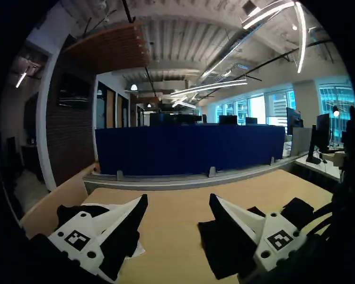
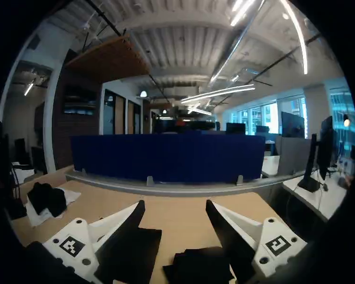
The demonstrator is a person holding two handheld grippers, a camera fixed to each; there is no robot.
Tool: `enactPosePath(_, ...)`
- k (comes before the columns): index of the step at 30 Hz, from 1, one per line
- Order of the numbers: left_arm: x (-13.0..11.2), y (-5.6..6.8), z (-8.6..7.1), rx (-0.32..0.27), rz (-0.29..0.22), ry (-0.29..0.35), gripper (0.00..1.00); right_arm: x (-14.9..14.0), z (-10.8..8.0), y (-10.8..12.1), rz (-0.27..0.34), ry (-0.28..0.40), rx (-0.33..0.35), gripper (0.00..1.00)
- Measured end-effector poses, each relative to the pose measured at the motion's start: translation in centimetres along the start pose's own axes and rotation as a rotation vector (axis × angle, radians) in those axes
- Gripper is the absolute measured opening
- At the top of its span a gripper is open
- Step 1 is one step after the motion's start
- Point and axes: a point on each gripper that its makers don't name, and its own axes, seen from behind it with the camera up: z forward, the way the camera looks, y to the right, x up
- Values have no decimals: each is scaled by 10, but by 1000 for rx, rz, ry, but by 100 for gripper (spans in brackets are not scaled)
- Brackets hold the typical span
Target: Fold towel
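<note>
My left hand-held gripper (image 1: 177,196) and right hand-held gripper (image 2: 174,202) gape wide and empty; the black towel (image 2: 199,267) lies on the desk (image 2: 177,222), this side of the blue partition (image 2: 168,158). It looks soft, light and limp, so I'd pinch a corner.

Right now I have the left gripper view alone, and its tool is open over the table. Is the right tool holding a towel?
Observer: No. The right tool is open, with nothing between its fingers.
Operator: Is any towel close to it?
Observer: Yes. In the right gripper view a flat black towel lies on the table right in front of it, with a bunched black towel beside that.
Operator: Anything else on that table?
Observer: At the left of that view a black cloth sits on a white cloth, well apart from the tool.
</note>
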Motion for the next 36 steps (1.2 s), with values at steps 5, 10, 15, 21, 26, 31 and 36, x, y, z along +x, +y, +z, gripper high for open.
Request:
enactPosePath(5, -8, 17, 2, -102, 35, -77, 97, -22, -1, -17, -34, -117, 106, 100)
enactPosePath(10, -24, 35, 1, -213, 72, -169, 97, -42, -5, -34, -83, -229, 208, 100)
enactPosePath(15, -41, 50, 0, -296, 117, -246, 97, -61, -6, -43, -143, -316, 271, 100)
enactPosePath(21, -65, 65, -7, -374, 134, -330, 97, -83, -8, -57, -180, -405, 337, 100)
enactPosePath(26, -74, 62, -6, -372, 154, -346, 97, -96, -9, -64, -198, -437, 363, 100)
enactPosePath(31, -82, 61, -5, -372, 160, -353, 97, -106, -7, -70, -194, -445, 377, 100)
enactPosePath(36, -93, 69, -5, -396, 184, -360, 97, -121, -2, -74, -193, -454, 387, 100)
